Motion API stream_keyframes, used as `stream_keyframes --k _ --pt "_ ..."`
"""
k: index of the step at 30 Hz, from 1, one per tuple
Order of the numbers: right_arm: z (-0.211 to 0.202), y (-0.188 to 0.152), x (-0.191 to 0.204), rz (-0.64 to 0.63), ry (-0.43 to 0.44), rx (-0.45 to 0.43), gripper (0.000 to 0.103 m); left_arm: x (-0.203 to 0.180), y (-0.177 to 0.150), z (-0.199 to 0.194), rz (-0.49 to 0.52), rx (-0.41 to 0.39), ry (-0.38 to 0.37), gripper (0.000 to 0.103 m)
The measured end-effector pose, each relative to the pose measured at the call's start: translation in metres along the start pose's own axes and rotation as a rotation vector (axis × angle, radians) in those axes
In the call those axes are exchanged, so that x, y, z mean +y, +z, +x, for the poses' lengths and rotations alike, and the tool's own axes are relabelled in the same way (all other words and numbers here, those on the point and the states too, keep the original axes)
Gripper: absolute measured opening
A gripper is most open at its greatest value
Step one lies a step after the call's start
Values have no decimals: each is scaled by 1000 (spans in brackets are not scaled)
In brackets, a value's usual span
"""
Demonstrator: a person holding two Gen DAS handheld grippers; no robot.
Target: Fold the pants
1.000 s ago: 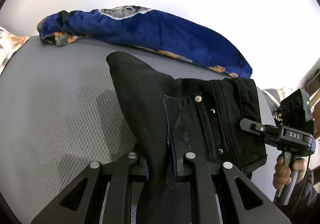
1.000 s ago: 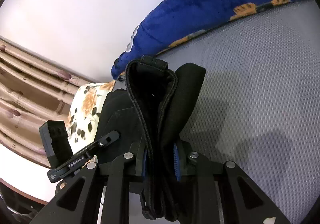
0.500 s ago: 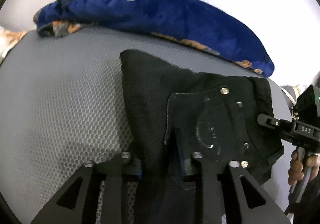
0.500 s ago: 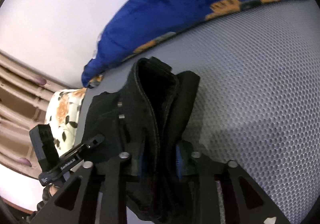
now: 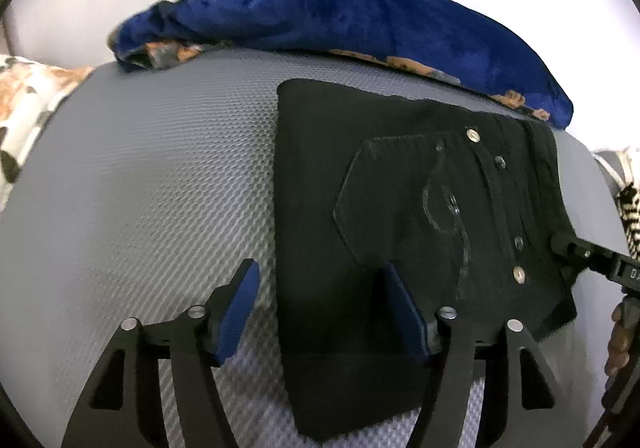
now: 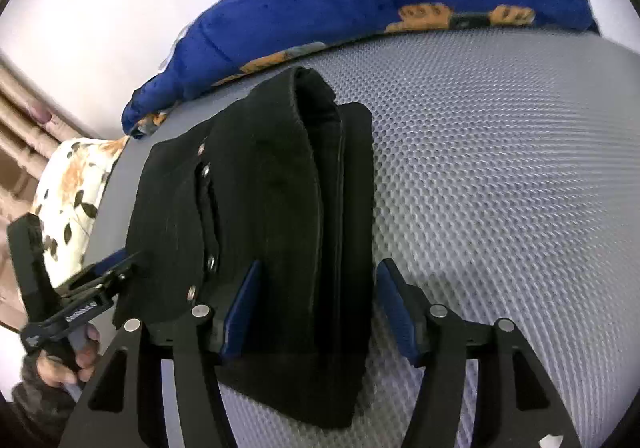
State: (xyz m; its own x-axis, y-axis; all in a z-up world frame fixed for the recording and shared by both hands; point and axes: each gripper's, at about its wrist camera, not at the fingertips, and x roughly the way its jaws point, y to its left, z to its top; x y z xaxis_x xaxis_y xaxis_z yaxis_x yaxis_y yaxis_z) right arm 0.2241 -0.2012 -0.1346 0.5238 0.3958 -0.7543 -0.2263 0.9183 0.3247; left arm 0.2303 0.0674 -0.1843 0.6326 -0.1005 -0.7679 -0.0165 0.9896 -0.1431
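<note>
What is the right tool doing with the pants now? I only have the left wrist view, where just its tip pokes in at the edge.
Observer: The right tool is open. Its jaws have just been opening, and the folded pants lie between its pads, not pinched.
Operator: Is the bundle down on the bed on that side?
Observer: Yes, it rests on the grey mesh surface, and one pad sits over bare mesh beside its edge.
Operator: Is that edge neat?
Observer: Not quite. The stacked layers gape open at the far end.
</note>
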Motion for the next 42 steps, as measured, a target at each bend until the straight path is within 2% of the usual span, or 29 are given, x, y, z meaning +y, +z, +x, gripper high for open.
stream_keyframes --k 6,11,21,23,32,36,42 --pt "-37 -21 32 -129 -101 -82 58 -12 -27 -41 35 -47 53 75" --pt "-62 -46 50 -149 -138 -124 67 -24 -50 -75 36 -88 92 77" --pt "-90 -90 90 -184 -182 -174 78 -44 -88 -129 21 -162 158 77" --pt "-96 -96 97 -189 -186 -195 85 -46 -94 -136 18 -176 168 77" --pt "-116 -118 118 -223 -180 -263 92 -52 -121 -149 8 -213 202 77" --pt "-118 -128 117 -215 -194 -269 93 -54 -130 -145 3 -184 173 77" --pt "-117 -134 112 -190 -195 -256 93 -58 -131 -146 14 -193 175 77"
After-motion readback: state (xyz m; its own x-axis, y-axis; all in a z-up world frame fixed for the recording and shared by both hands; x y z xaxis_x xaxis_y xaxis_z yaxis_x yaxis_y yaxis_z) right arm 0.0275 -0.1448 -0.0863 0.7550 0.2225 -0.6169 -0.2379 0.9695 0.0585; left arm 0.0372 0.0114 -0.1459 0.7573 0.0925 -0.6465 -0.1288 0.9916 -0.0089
